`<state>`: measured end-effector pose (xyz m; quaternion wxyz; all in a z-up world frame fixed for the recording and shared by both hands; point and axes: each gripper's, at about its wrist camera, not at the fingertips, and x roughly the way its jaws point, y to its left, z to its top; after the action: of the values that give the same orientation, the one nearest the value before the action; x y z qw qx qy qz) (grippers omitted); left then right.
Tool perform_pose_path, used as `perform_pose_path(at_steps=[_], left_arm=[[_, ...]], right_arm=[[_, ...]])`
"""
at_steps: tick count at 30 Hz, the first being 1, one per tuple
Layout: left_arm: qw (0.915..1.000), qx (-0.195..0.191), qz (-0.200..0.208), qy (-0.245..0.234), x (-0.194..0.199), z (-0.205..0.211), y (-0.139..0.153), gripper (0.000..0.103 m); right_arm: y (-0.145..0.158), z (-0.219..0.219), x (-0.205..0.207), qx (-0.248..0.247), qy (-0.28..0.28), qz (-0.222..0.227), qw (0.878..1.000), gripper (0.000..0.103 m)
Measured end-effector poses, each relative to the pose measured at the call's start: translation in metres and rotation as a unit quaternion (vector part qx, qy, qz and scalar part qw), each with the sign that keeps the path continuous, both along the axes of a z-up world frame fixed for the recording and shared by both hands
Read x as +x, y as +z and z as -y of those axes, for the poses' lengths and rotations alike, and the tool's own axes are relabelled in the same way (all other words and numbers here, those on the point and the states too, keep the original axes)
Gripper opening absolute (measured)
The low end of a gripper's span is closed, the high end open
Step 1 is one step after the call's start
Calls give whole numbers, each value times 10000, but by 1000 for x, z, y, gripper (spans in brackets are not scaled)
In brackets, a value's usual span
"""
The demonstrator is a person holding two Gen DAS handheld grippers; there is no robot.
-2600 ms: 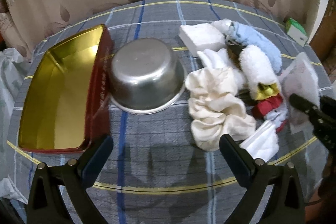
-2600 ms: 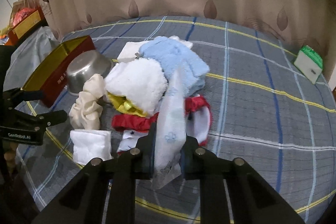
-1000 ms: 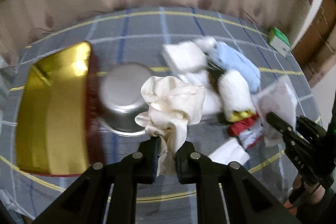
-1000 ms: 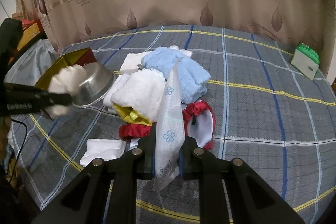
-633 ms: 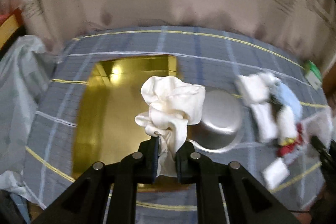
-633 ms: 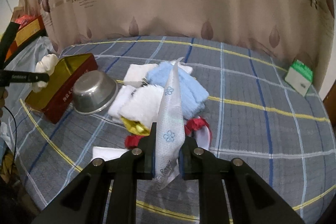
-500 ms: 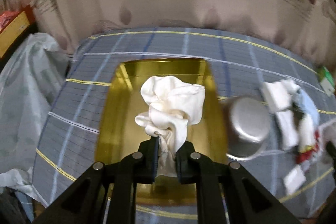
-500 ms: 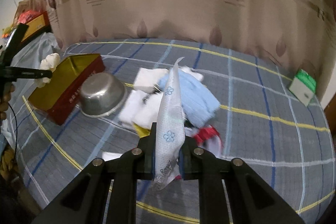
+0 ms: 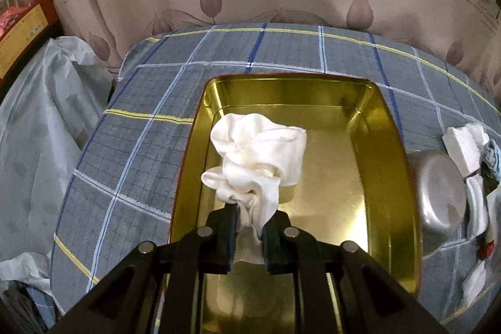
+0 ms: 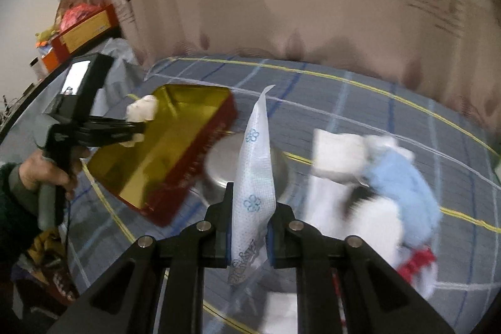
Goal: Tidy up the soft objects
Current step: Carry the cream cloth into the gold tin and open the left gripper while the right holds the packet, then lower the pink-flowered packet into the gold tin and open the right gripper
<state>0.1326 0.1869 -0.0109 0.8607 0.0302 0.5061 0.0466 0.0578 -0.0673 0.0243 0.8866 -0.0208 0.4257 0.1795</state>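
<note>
only the right wrist view showed the person's hand (image 10: pixel 47 171) on the left gripper (image 9: pixel 249 227), clamped on a cream cloth (image 9: pixel 256 158) above the gold tin (image 9: pixel 369 177). the right gripper (image 10: pixel 250 227) pinched a tissue pack (image 10: pixel 255 177), long axis upright, tip up.

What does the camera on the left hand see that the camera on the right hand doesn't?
Only the left wrist view shows the gold tin's whole shiny floor. Only the right wrist view shows the flower-printed white packet clamped in the right hand-held gripper, and the person's hand. Both show the crumpled cream cloth pinched in the left hand-held gripper and the upside-down steel bowl.
</note>
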Motion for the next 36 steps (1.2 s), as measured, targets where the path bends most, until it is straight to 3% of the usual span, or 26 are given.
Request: perform_pose_path(at_steps=[9, 10, 12, 16, 21, 28, 32, 36], left_arm=[[9999, -86, -102, 28, 12, -9, -19, 18], [9999, -47, -96, 14, 12, -9, -20, 21], [10000, 16, -69, 30, 11, -10, -21, 37], [9999, -62, 106, -83, 6, -11, -16, 47], [9986, -504, 179, -20, -7, -21, -3, 49], [9977, -516, 406, 168, -40, -34, 20, 53], [9950, -811, 477, 324, -57, -48, 32, 53], [9941, -797, 503, 528, -66, -59, 40, 53]], right_arm=[[-5, -60, 34, 73, 435, -145, 9989, 15], [-6, -66, 39, 64, 485, -160, 9987, 15], [-8, -77, 49, 72, 552, -204, 9982, 15], [-13, -95, 67, -16, 696, -214, 9973, 15], [-25, -111, 84, -64, 784, -305, 9964, 16], [-40, -134, 108, -103, 914, -440, 9948, 16], [-45, -150, 123, -158, 967, -443, 9942, 18], [-54, -163, 137, -183, 953, -498, 9940, 18]])
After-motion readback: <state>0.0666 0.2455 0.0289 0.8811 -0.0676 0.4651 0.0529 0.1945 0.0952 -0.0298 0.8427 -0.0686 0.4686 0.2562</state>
